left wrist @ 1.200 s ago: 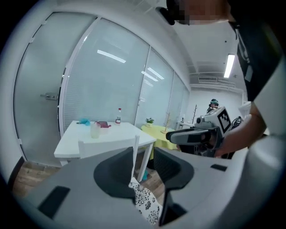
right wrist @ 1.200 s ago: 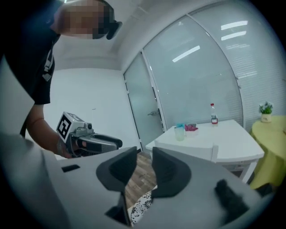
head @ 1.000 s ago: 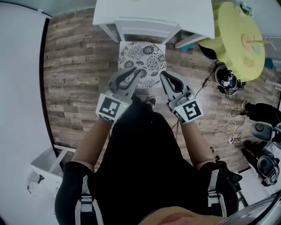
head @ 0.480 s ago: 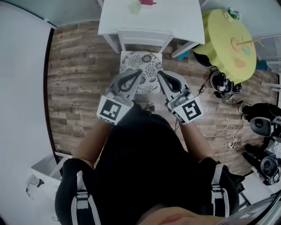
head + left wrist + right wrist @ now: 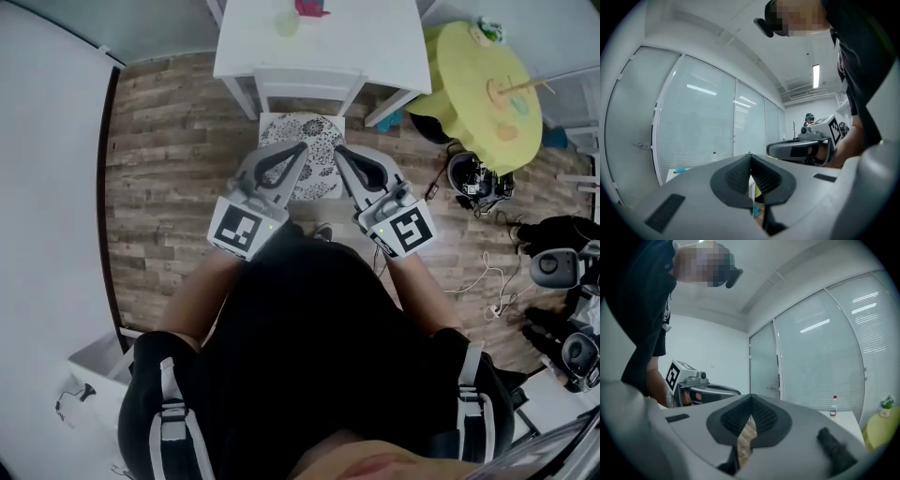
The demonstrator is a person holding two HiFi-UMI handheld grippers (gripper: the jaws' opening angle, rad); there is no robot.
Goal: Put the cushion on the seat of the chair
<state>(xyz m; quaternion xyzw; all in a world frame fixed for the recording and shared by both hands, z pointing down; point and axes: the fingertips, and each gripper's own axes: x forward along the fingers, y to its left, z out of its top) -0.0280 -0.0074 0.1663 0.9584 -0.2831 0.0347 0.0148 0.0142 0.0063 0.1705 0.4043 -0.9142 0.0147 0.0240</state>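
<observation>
The cushion (image 5: 317, 155), white with black flower prints, lies flat on the seat of the white chair (image 5: 300, 82), which is pushed in at a white table (image 5: 319, 37). In the head view both grippers hang above the cushion's near half. My left gripper (image 5: 302, 146) is shut with nothing between its jaws. My right gripper (image 5: 339, 150) is shut and empty too. In the left gripper view the pads (image 5: 740, 176) meet at the left gripper (image 5: 750, 155), and the right gripper (image 5: 797, 149) shows beside it. The right gripper view shows the same closed tip of the right gripper (image 5: 751, 397).
A yellow round table (image 5: 487, 84) stands at the right. Cables and dark gear (image 5: 478, 173) lie on the wooden floor to its lower side. A white shelf unit (image 5: 94, 361) is at the lower left. A small bottle (image 5: 833, 406) stands on the white table.
Both grippers have lifted away from the cushion, which stays on the seat. The left jaws closed fully. The person has straightened up, so the chair looks smaller.
</observation>
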